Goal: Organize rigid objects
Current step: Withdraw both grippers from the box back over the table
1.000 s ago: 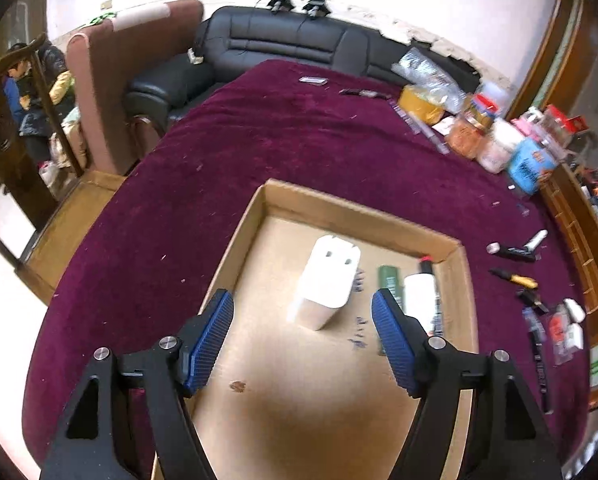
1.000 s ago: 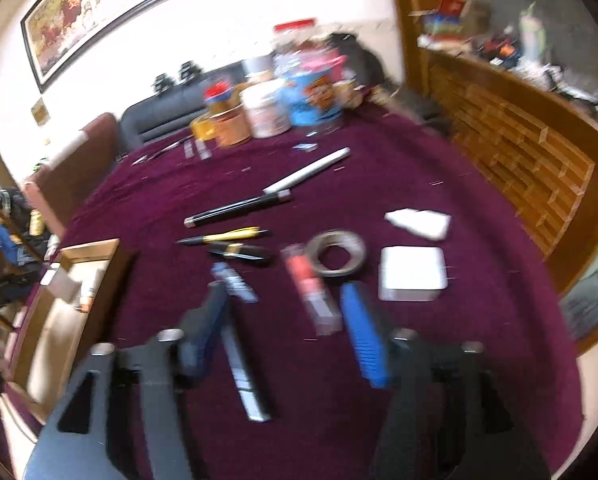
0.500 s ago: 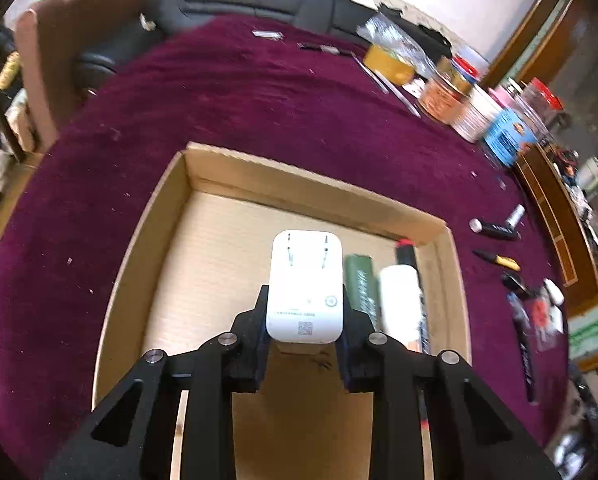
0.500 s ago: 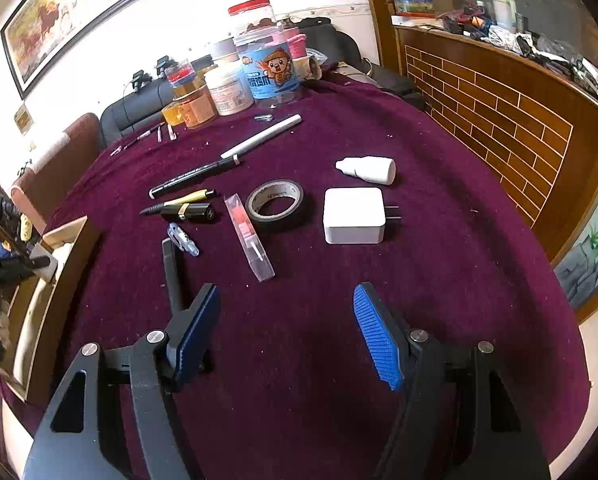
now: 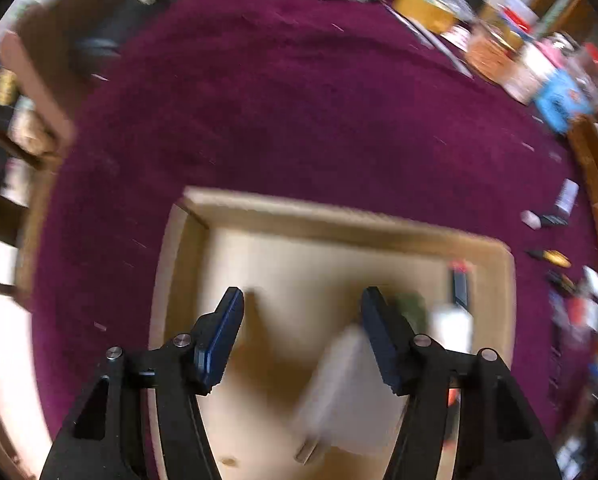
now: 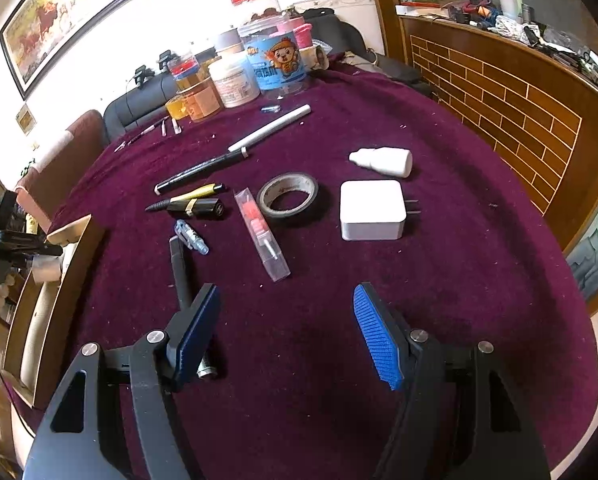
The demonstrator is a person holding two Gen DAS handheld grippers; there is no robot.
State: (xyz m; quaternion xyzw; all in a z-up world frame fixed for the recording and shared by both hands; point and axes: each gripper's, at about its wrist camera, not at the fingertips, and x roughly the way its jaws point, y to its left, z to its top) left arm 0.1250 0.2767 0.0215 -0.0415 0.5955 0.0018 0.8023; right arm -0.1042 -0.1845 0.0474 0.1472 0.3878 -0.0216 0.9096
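My left gripper (image 5: 301, 310) gapes wide, gripping nothing, above the blurred white plug adapter (image 5: 335, 388) inside the shallow cardboard tray (image 5: 339, 216). My right gripper (image 6: 285, 312) hangs open, empty, short of a second white charger block (image 6: 371, 208) on the maroon cloth (image 6: 459, 240).

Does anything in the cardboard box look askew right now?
Yes: the white charger lies tilted diagonally across the cardboard box floor, out of line with the items along its right side. The picture is blurred, so details are unclear.
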